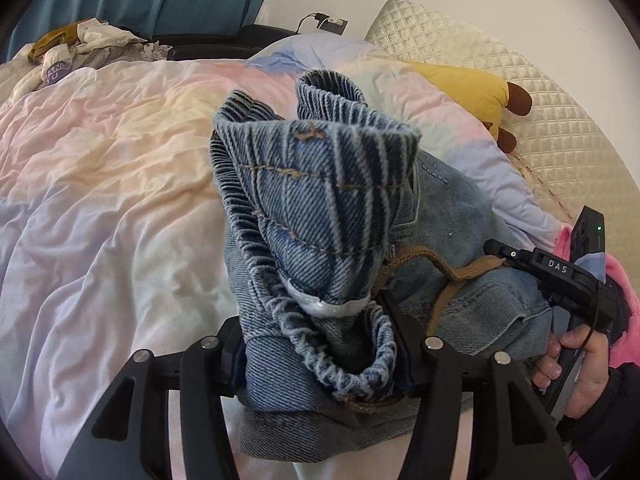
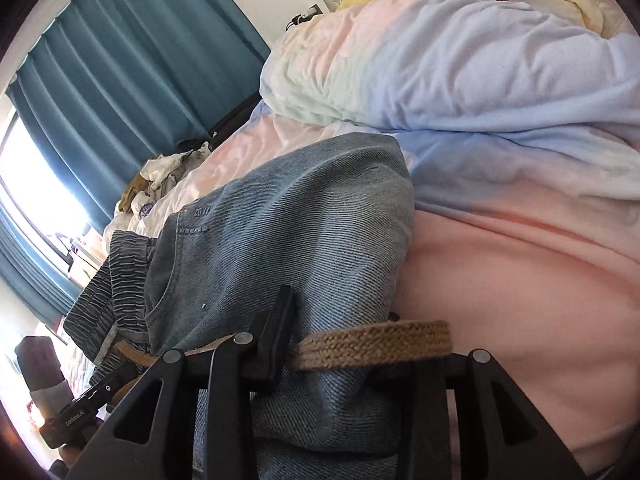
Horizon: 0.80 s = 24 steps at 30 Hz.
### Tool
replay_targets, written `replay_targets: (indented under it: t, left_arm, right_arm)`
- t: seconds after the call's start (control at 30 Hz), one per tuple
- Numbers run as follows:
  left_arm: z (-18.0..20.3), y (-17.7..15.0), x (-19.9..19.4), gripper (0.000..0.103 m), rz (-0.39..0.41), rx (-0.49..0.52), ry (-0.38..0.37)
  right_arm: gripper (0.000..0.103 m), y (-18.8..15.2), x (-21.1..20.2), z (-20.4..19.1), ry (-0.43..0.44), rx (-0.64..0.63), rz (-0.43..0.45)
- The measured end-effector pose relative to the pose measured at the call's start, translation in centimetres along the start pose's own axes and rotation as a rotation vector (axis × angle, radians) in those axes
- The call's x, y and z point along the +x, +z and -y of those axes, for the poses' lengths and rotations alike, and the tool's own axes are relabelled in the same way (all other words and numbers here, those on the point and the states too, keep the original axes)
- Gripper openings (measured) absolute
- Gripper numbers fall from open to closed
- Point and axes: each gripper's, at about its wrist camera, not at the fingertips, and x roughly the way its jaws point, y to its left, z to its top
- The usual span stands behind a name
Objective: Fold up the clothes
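Blue jeans lie bunched on the pastel duvet. Their elastic waistband stands up between the fingers of my left gripper. The jaws stand apart and the denim sits loose in the gap. In the right wrist view the jeans and their tan drawstring run across the gap of my right gripper, which is parted too and does not pinch the cloth. A hand holds the right gripper's body at the jeans' right side. The drawstring crosses the denim there.
A pile of crumpled clothes sits at the bed's far left. A yellow plush toy rests against the quilted headboard. Teal curtains hang behind the bed. A raised fold of duvet lies beyond the jeans.
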Motion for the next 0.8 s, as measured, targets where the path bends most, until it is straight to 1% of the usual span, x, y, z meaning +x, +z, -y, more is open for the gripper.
replay_targets:
  t: [0.07, 0.1, 0.17, 0.23, 0.27, 0.3, 0.4, 0.5, 0.7, 0.8]
  left_arm:
    - [0.2, 0.1, -0.4, 0.064, -0.024, -0.008, 0.038]
    - [0.4, 0.2, -0.7, 0.066, -0.028, -0.008, 0.065]
    - [1.2, 0.2, -1.8, 0.069, -0.025, 0.026, 0.132]
    - [2.5, 0.1, -3.4, 0.069, -0.001, 0.084, 0.194]
    - [3.1, 0.1, -4.3, 0.070, 0.010, 0.112, 0.224]
    - [3.6, 0.1, -5.2, 0.070, 0.017, 0.128, 0.235]
    - [5.3, 0.4, -8.0, 0.070, 0.035, 0.151, 0.245]
    - [6.8, 1.0, -11.0, 0.070, 0.072, 0.159, 0.265]
    - [9.1, 1.4, -15.9, 0.070, 0.109, 0.171, 0.340]
    - [9.6, 1.2, -18.7, 0.070, 0.129, 0.158, 0.339]
  right_arm:
    - [0.049, 0.2, -0.9, -0.2, -0.031, 0.014, 0.001]
    - [0.053, 0.3, -1.3, -0.4, -0.046, 0.021, 0.002]
    - [0.070, 0.5, -2.2, -0.6, -0.077, 0.035, 0.003]
    - [0.076, 0.7, -3.3, -0.8, -0.099, 0.041, 0.008]
    - [0.076, 0.8, -4.0, -1.0, -0.110, 0.033, 0.013]
    - [0.076, 1.0, -4.8, -1.3, -0.130, 0.018, 0.021]
    - [0.077, 1.5, -7.2, -2.3, -0.163, -0.029, 0.054]
    - [0.077, 1.7, -10.0, -3.9, -0.182, -0.066, 0.087]
    - [0.077, 1.5, -15.4, -8.4, -0.166, -0.157, 0.147]
    - [0.077, 1.1, -17.9, -11.0, -0.167, -0.206, 0.164]
